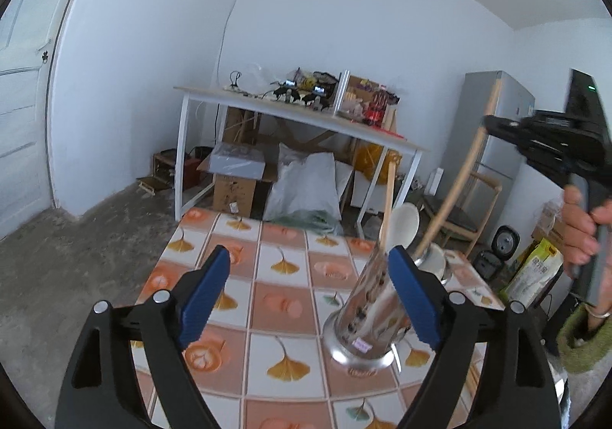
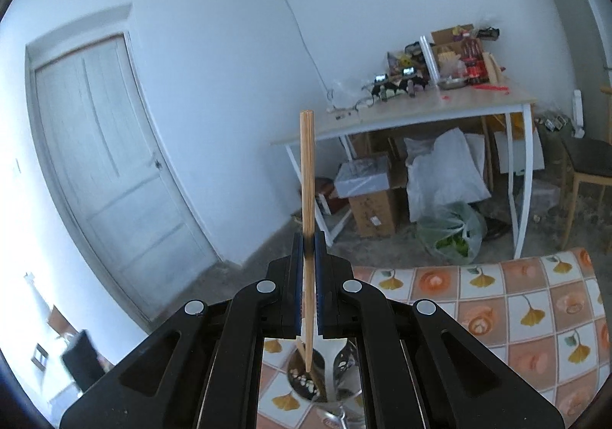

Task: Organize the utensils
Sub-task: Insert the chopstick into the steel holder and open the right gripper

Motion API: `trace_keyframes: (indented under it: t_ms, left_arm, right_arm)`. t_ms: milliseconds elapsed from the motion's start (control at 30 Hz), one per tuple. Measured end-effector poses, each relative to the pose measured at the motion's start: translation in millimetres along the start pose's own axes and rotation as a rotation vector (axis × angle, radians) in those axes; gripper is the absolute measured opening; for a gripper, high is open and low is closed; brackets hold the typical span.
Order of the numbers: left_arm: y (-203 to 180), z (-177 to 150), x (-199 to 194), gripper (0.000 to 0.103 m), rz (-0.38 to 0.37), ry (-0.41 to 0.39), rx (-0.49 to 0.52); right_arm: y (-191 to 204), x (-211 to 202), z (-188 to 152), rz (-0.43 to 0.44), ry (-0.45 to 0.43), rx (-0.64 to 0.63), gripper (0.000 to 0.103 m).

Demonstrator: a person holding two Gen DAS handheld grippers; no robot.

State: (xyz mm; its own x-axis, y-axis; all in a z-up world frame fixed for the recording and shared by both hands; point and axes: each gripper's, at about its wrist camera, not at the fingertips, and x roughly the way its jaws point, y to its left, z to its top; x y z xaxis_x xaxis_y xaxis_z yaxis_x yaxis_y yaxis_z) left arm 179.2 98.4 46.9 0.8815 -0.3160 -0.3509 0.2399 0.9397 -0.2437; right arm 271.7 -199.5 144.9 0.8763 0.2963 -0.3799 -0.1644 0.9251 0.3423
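Note:
A shiny metal utensil cup (image 1: 363,318) stands on the tablecloth with orange ginkgo squares (image 1: 283,299). In it are a white spoon (image 1: 403,224) and a wooden chopstick (image 1: 389,199). My left gripper (image 1: 310,257) is open, with the cup between its blue pads, close to the right pad and untouched. My right gripper (image 1: 487,121) is up at the right, shut on a second chopstick (image 1: 455,192) that slants down toward the cup's mouth. In the right wrist view this gripper (image 2: 309,238) pinches the chopstick (image 2: 307,176) upright, its lower tip over the cup (image 2: 306,379).
A white bowl (image 1: 434,260) sits just behind the cup. A person's hand (image 1: 581,226) holds the right gripper's handle. Beyond the table are a cluttered white desk (image 1: 298,111) with boxes and bags beneath, a wooden chair (image 1: 459,215), a fridge (image 1: 493,123) and a door (image 2: 107,161).

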Motion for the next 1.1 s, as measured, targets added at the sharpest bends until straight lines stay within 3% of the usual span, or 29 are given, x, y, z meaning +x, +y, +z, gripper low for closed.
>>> trace_keyframes:
  t_ms: [200, 400, 833, 1100]
  left_arm:
    - [3, -5, -2, 0.083, -0.002, 0.010, 0.003]
    - [2, -6, 0, 0.083, -0.008, 0.017, -0.004]
    - [1, -7, 4, 0.083, -0.008, 0.028, -0.002]
    - [-6, -8, 4, 0.085, -0.008, 0.050, 0.013]
  right_arm:
    - [5, 32, -22, -0.052, 0.054, -0.069, 0.004]
    - [15, 46, -41, -0.045, 0.108, -0.115, 0.004]
    - [43, 53, -70, -0.033, 0.203, -0.244, 0.004]
    - [54, 49, -71, -0.039, 0.229, -0.311, 0.008]
